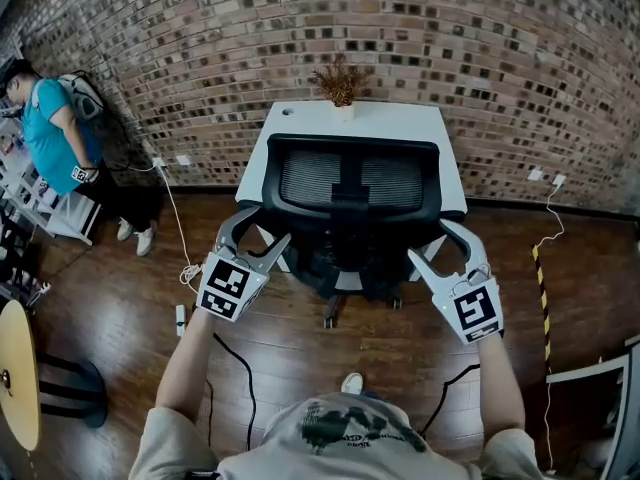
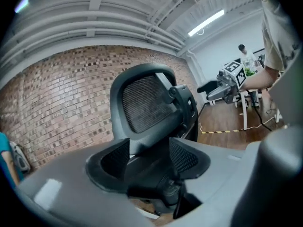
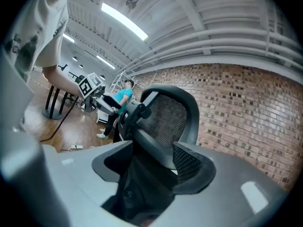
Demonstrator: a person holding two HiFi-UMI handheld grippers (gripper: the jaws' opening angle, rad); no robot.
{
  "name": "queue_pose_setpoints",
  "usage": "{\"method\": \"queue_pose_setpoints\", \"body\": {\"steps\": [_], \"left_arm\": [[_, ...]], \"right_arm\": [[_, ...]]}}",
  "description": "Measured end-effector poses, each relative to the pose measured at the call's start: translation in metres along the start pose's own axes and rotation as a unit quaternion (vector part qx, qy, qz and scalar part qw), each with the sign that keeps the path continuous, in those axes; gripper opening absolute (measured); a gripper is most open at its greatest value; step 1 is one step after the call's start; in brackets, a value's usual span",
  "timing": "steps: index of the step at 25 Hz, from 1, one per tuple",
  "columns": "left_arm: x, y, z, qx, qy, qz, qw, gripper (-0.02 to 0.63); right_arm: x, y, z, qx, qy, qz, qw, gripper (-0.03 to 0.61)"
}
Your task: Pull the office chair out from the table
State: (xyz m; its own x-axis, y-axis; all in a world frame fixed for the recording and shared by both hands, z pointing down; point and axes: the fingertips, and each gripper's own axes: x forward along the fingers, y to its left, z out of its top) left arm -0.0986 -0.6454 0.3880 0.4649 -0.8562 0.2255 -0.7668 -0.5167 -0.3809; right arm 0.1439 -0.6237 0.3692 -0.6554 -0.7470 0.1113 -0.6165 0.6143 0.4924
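A black office chair (image 1: 345, 203) with a mesh back stands pushed in at a white table (image 1: 300, 123) against the brick wall. My left gripper (image 1: 262, 226) is open just off the left edge of the backrest. On the other side my right gripper (image 1: 430, 238) is open too, close to the backrest's right edge. In the left gripper view the chair (image 2: 147, 103) fills the space beyond the open jaws (image 2: 147, 162), and nothing is pressed between the pads. The right gripper view shows the same: chair back (image 3: 173, 115) ahead, jaws (image 3: 151, 167) apart and empty.
A dried plant (image 1: 340, 83) sits at the table's far edge. A person in a teal shirt (image 1: 50, 128) sits at the far left. White cables (image 1: 180, 258) trail over the wooden floor. A round wooden top (image 1: 20, 373) is at lower left, striped tape (image 1: 540, 278) at right.
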Motion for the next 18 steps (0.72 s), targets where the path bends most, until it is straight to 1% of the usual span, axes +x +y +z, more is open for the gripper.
{"method": "queue_pose_setpoints", "body": {"steps": [2, 4, 8, 11, 13, 16, 18], "left_arm": [[0.002, 0.016, -0.01, 0.02, 0.015, 0.007, 0.9997, 0.289], [0.006, 0.028, -0.019, 0.034, 0.031, 0.006, 0.9989, 0.304], [0.02, 0.043, -0.041, 0.058, 0.068, -0.01, 0.9959, 0.334], [0.03, 0.045, -0.057, 0.08, 0.102, -0.031, 0.9911, 0.345], [0.032, 0.046, -0.066, 0.093, 0.119, -0.045, 0.9874, 0.353], [0.038, 0.047, -0.072, 0.118, 0.136, -0.063, 0.9817, 0.354], [0.045, 0.045, -0.075, 0.134, 0.144, -0.073, 0.9777, 0.354]], "right_arm": [[0.006, -0.006, -0.008, -0.021, 0.015, 0.008, 1.0, 0.277], [0.011, -0.013, -0.016, -0.04, 0.03, 0.017, 0.999, 0.306], [0.02, -0.025, -0.034, -0.054, 0.055, 0.029, 0.997, 0.325], [0.024, -0.031, -0.043, -0.07, 0.079, 0.039, 0.994, 0.342], [0.03, -0.033, -0.051, -0.073, 0.086, 0.051, 0.992, 0.352], [0.04, -0.033, -0.067, -0.086, 0.106, 0.076, 0.988, 0.38], [0.046, -0.035, -0.08, -0.1, 0.128, 0.09, 0.983, 0.385]]}}
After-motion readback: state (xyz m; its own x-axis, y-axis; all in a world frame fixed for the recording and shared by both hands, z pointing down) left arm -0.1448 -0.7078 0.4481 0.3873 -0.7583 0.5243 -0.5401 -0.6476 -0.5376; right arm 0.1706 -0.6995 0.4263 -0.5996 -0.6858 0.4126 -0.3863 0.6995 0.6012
